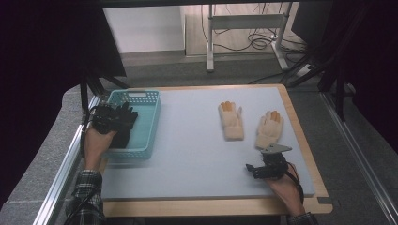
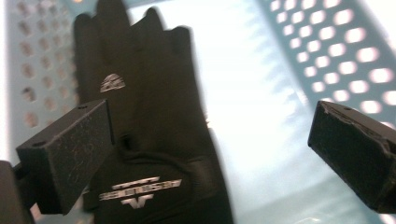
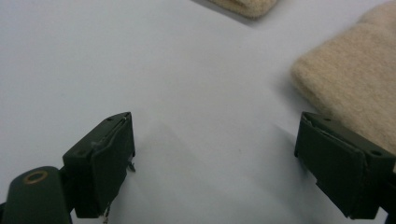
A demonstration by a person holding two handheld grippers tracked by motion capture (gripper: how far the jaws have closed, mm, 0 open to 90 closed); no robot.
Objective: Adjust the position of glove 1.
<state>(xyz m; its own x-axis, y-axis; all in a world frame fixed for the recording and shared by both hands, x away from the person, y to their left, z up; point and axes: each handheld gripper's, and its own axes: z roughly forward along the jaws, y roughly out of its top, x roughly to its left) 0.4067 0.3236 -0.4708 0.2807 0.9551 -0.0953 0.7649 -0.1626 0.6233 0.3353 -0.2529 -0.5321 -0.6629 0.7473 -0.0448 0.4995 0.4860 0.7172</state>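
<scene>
A black glove (image 2: 154, 116) with silver logos lies flat on the floor of a light blue basket (image 2: 336, 56). My left gripper (image 2: 210, 140) hangs just above it, open, its pads clear of the fabric. In the high view this gripper (image 1: 110, 119) sits over the basket (image 1: 141, 93) at the table's left, above the black glove (image 1: 126, 133). Two beige gloves with orange fingertips (image 1: 231, 121) (image 1: 269, 127) lie side by side at the right. My right gripper (image 1: 251, 168) rests open near the front right, just short of the nearer beige glove (image 3: 355, 79), with bare mat between its jaws.
A pale blue mat (image 1: 197, 140) covers the wooden table, with the basket at its left edge. Metal rails run along both sides of the table. A desk frame with cables (image 1: 244, 33) stands on the floor beyond the far edge.
</scene>
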